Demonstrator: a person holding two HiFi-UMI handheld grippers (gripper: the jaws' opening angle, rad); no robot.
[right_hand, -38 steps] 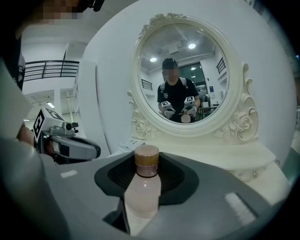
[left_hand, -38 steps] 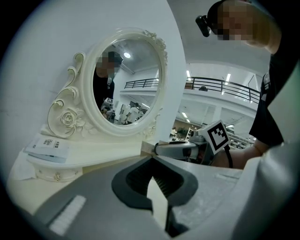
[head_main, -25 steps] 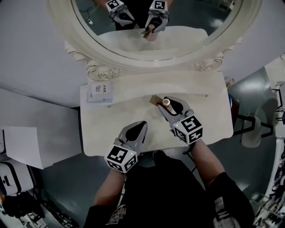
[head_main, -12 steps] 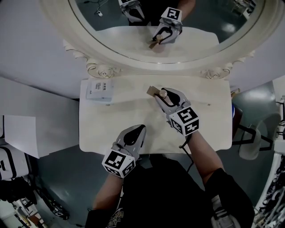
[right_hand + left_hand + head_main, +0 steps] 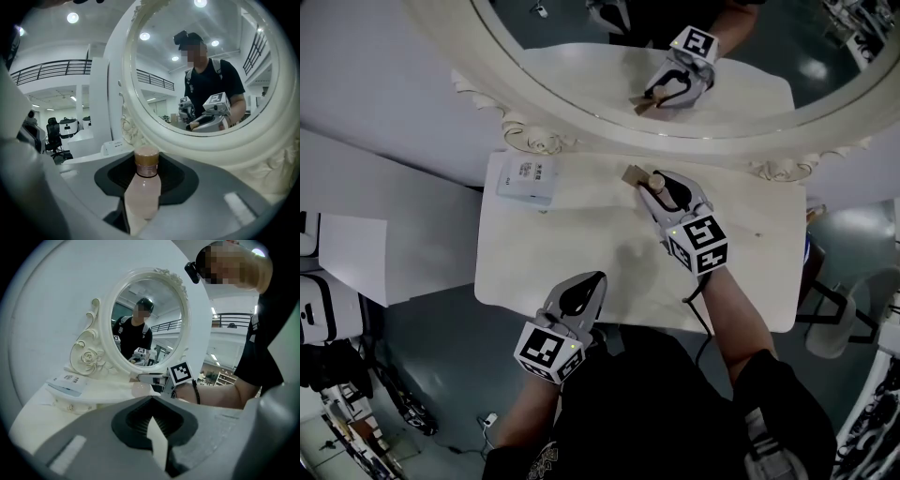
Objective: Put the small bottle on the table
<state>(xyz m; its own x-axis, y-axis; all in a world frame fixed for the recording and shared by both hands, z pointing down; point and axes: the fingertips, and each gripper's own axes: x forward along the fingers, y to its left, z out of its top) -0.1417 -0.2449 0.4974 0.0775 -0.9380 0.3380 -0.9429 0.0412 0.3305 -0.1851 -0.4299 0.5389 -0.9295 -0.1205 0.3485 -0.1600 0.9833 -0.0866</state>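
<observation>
The small bottle has a pale pink, slightly see-through body and a short gold-brown cap with a darker band under it. The right gripper view shows only its cap, neck and upper body. The lower part and base drop out of sight between the grey fingers, so the pictures do not tell whether the bottle touches the tabletop. In the head view only the round cap shows, at the tip of the right gripper, over the far part of the tabletop right of its middle and near the lower rim of the oval mirror. A small tan piece lies just left of the cap. What it is cannot be made out, nor whether it touches the bottle. The bottle lies along the right gripper's fingers, pinched between them at its body, its cap end pointing out past the dark padded hollow toward the mirror. The left gripper sits at the near edge of the tabletop, well apart from the bottle. Its fingers are pressed together at the tip with nothing between them. A white box sits at the far left of the tabletop, beside the carved foot of the mirror.
</observation>
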